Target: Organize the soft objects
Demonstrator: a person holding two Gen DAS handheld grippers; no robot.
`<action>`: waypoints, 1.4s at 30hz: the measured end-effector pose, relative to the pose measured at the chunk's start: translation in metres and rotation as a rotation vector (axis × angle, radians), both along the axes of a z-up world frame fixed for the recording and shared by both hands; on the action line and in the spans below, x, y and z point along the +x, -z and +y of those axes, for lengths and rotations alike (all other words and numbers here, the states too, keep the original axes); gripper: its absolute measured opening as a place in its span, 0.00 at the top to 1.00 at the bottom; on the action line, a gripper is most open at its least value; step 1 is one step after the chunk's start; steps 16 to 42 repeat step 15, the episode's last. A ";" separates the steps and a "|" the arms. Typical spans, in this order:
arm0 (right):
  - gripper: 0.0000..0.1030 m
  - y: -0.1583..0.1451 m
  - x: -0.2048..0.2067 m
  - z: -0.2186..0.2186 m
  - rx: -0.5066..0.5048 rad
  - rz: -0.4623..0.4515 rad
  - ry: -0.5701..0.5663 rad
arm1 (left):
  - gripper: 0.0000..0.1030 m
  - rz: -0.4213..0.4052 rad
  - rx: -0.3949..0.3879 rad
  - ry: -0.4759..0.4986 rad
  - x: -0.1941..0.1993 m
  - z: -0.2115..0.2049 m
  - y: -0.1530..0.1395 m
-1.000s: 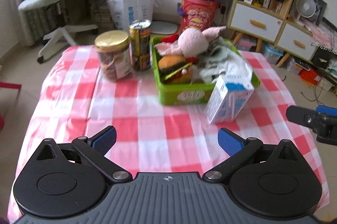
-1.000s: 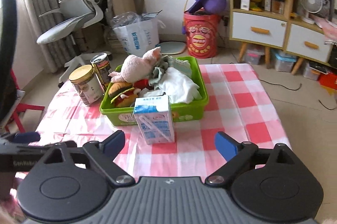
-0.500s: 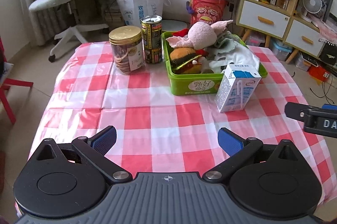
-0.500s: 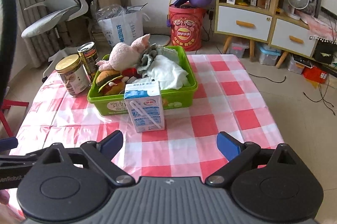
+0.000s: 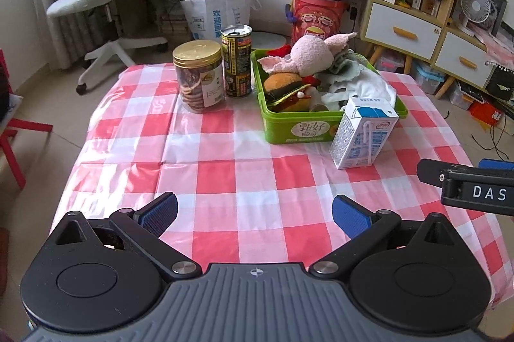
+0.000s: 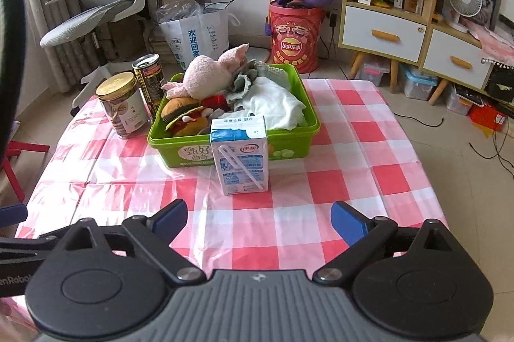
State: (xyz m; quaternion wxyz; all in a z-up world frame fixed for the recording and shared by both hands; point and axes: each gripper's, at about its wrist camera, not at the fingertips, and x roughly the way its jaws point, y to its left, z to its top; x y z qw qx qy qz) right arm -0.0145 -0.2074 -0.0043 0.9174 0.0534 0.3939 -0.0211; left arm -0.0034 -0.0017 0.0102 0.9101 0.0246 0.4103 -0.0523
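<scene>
Now both claws stood withdrawn, wide open and empty.
My left gripper (image 5: 254,210) and right gripper (image 6: 259,219) had backed away from the green bin (image 6: 290,139), where the pink plush (image 6: 210,72), burger toy (image 6: 181,112) and white cloth (image 6: 273,104) lay; sorting looked finished. Behind stood a "Lay's" drum (image 6: 294,38).

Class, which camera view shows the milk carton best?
The right wrist view: the milk carton faces it squarely, its front and straw plain. The left wrist view shows it off to the right, turned, corner-on.
</scene>
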 end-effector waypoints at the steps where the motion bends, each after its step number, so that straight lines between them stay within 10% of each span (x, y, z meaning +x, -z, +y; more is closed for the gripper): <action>1: 0.20 0.000 0.000 0.000 0.002 0.000 -0.001 | 0.05 0.000 0.001 -0.001 0.000 0.000 0.000; 42: 0.20 0.002 0.001 -0.006 0.004 0.007 0.003 | 0.05 0.019 0.002 0.012 0.003 -0.004 0.005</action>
